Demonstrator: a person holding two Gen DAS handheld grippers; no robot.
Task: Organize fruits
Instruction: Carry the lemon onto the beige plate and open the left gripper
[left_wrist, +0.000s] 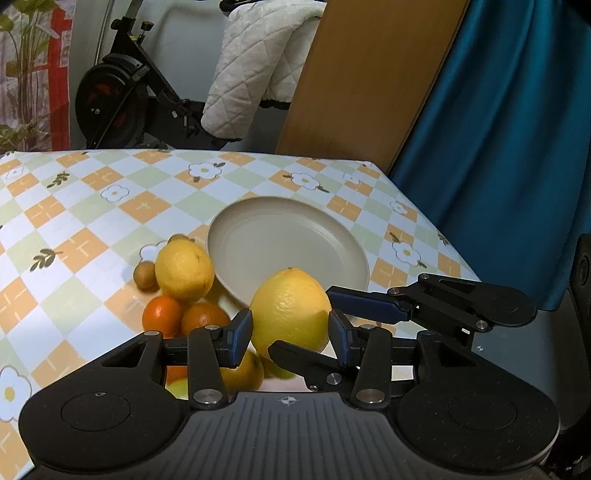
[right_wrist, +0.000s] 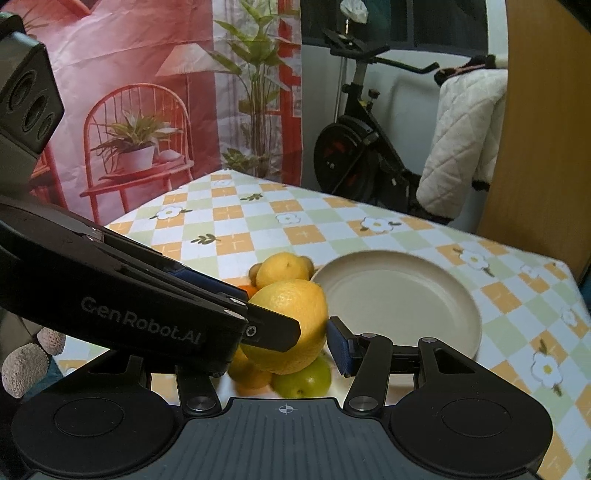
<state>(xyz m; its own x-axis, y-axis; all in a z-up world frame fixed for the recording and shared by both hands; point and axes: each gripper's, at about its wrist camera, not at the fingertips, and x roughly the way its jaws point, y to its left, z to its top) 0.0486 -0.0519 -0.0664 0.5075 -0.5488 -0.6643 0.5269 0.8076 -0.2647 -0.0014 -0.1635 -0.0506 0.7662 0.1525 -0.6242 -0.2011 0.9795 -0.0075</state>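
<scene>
A large lemon (left_wrist: 290, 308) is held above the fruit pile, w/ the pads of the left gripper (left_wrist: 291, 334) pressed to both its sides; the right gripper (right_wrist: 291, 332) is clamped on the same lemon. Just right, a beige plate (left_wrist: 295, 236) sits on the checked tablecloth (left_wrist: 74, 229).

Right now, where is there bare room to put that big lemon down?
The plate is bare, and so is the checked cloth beyond it. Crowded: the fruit pile by the plate's near-left rim, where both grippers meet around the big lemon.
</scene>
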